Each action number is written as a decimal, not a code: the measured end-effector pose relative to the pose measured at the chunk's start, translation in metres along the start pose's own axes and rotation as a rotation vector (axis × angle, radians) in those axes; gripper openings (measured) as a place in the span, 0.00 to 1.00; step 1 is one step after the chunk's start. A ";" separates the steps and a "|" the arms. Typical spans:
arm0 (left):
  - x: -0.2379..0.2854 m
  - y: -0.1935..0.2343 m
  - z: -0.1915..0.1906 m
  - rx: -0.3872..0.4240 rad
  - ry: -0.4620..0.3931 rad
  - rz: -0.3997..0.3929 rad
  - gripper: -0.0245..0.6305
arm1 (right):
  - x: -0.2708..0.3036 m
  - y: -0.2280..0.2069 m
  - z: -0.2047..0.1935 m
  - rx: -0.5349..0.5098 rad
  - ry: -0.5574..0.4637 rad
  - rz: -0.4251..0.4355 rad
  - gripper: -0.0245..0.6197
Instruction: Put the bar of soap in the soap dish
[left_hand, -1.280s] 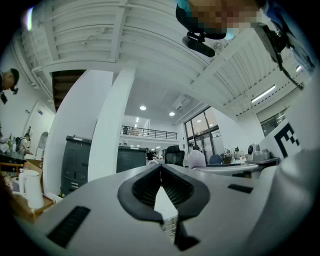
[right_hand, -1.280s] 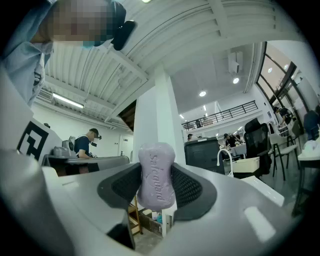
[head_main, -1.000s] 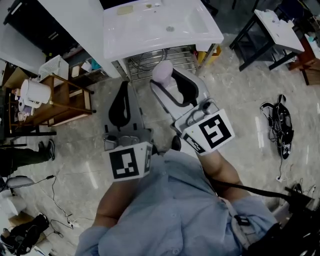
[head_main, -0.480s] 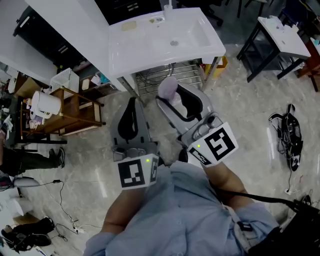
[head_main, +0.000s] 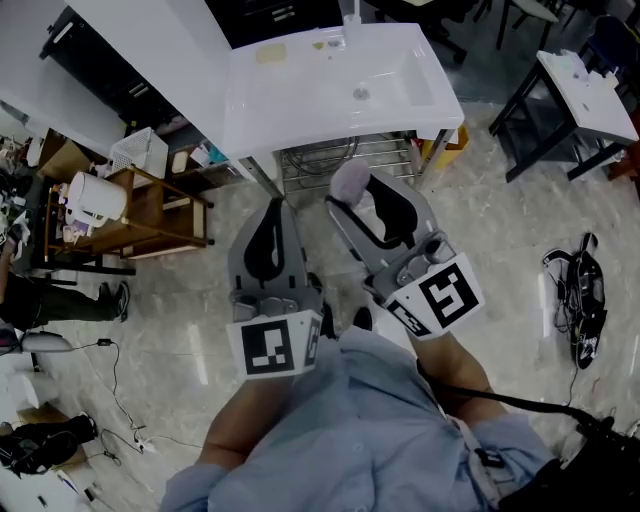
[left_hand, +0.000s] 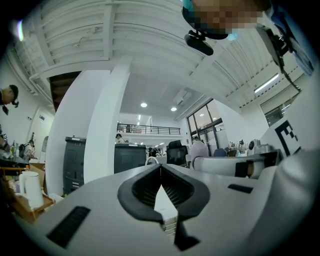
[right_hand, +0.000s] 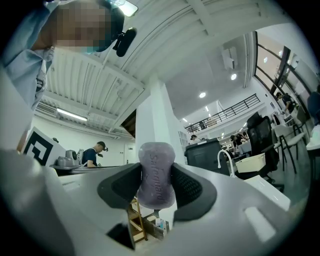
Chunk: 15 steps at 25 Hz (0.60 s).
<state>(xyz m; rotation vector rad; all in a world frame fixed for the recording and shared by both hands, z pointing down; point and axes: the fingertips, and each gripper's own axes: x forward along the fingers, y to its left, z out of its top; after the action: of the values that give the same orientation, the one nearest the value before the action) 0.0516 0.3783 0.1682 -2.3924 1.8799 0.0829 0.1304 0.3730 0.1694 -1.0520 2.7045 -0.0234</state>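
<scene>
**Op B:** Status? Why hold there?

**Me:** I've got the pale lilac oval bar of soap (head_main: 349, 181) pinched upright in the right gripper (head_main: 358, 200), pads on its broad sides so it shouldn't slip. It's short of the white ceramic sink basin (head_main: 300, 100) at 12 o'clock.

**Op B:** Other hand?

**Me:** The left gripper (left_hand: 161, 172) is pressed together and empty, at 9 o'clock of the right, out of the way imo. Soap dish: maybe the beige patch (head_main: 270, 52) at 11 o'clock, can't tell.
</scene>
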 end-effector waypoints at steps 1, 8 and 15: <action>0.004 0.001 -0.002 0.000 0.002 0.000 0.05 | 0.003 -0.003 -0.002 0.000 0.004 -0.001 0.33; 0.045 0.028 -0.028 -0.039 0.025 -0.006 0.05 | 0.041 -0.030 -0.025 -0.009 0.056 -0.010 0.33; 0.116 0.086 -0.041 -0.075 0.015 -0.017 0.05 | 0.119 -0.064 -0.041 -0.017 0.067 -0.024 0.33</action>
<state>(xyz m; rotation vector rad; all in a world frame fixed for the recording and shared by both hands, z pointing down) -0.0053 0.2412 0.1933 -2.4635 1.8950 0.1367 0.0790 0.2438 0.1897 -1.1077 2.7562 -0.0401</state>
